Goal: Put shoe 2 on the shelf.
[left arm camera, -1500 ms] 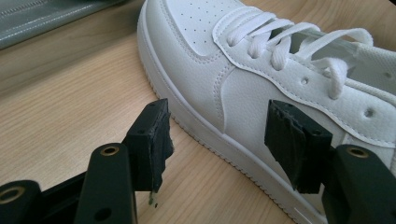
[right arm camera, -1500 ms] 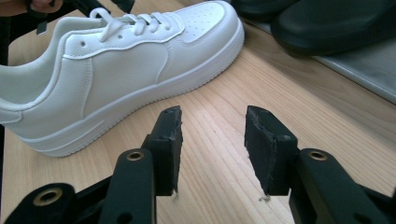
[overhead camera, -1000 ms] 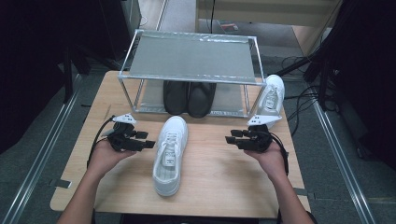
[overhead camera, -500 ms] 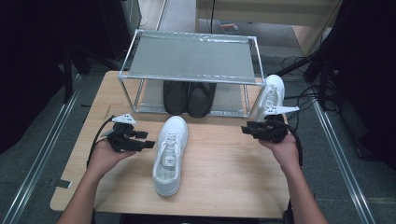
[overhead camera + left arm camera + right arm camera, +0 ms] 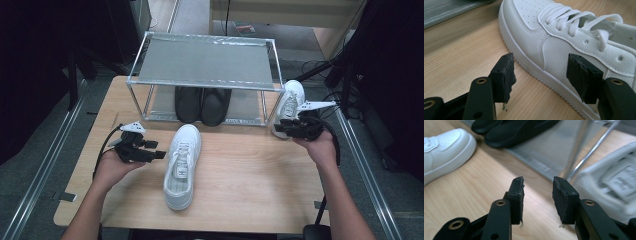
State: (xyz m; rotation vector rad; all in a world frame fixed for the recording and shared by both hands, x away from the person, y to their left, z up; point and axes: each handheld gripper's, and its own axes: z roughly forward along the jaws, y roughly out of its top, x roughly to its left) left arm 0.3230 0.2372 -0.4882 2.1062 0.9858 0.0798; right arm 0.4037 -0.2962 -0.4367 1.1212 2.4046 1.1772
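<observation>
A white sneaker (image 5: pixel 182 165) lies in the middle of the wooden table (image 5: pixel 250 185), toe toward the rack. My left gripper (image 5: pixel 157 150) is just left of it and stands open. In the left gripper view its jaws (image 5: pixel 541 63) frame the sneaker's side (image 5: pixel 564 42) without touching it. A second white sneaker (image 5: pixel 291 102) lies at the rack's right end. My right gripper (image 5: pixel 277 130) hovers at that shoe's near end, open with nothing between its fingers (image 5: pixel 537 195). The shoe (image 5: pixel 609 180) appears blurred just right of the jaws.
A metal rack (image 5: pixel 205 60) with a flat top shelf stands at the back of the table. A pair of black shoes (image 5: pixel 202 104) sits on its lower level. A rack leg (image 5: pixel 576 147) rises just beyond my right jaws. Dark floor and cables surround the table.
My right gripper has moved right and away from me, up to the second white sneaker beside the rack. The left gripper and the middle sneaker have stayed put.
</observation>
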